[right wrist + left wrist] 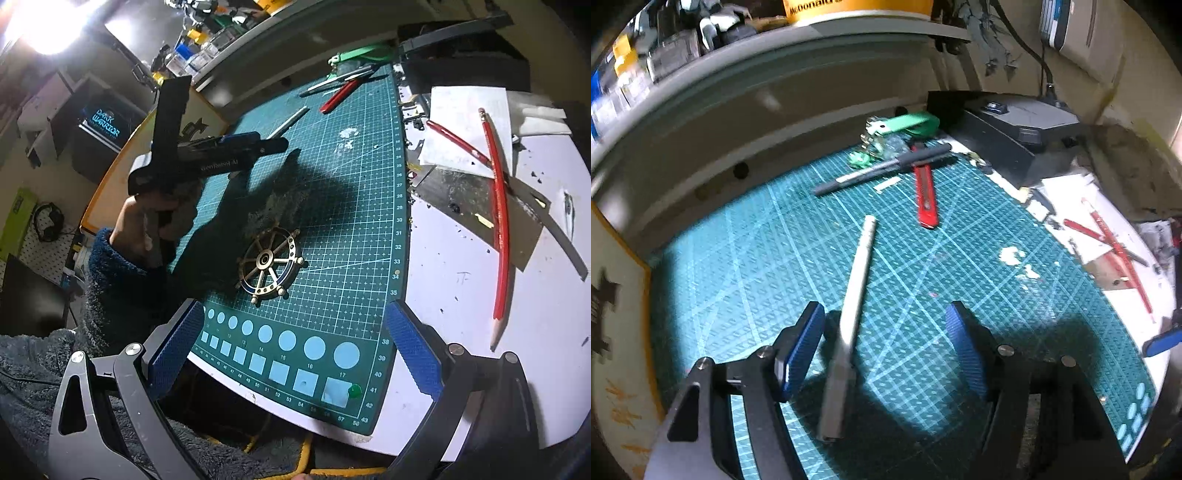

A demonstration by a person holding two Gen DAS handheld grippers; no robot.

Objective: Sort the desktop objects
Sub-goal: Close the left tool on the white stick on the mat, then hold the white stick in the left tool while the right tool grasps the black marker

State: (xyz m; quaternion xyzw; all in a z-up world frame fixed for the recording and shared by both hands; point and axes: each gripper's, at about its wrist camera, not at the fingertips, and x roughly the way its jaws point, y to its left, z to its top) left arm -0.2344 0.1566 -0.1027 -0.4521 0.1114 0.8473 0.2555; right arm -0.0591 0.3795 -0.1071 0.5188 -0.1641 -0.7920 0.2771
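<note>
Mat centre [768, 236] free; black pen [882, 168], red cutter [926, 192] block far edge.

A hobbyist's workshop, by the look of it. A teal gridded cutting mat [332, 177] covers the counter [517, 332], with a red utility knife [926, 192] at its twelve o'clock end and red pencils [496, 221] on paper scraps at three o'clock. A shelf [738, 55] above carries model figures and small parts boxes; pegboard [40, 251] hangs at nine o'clock.
</note>
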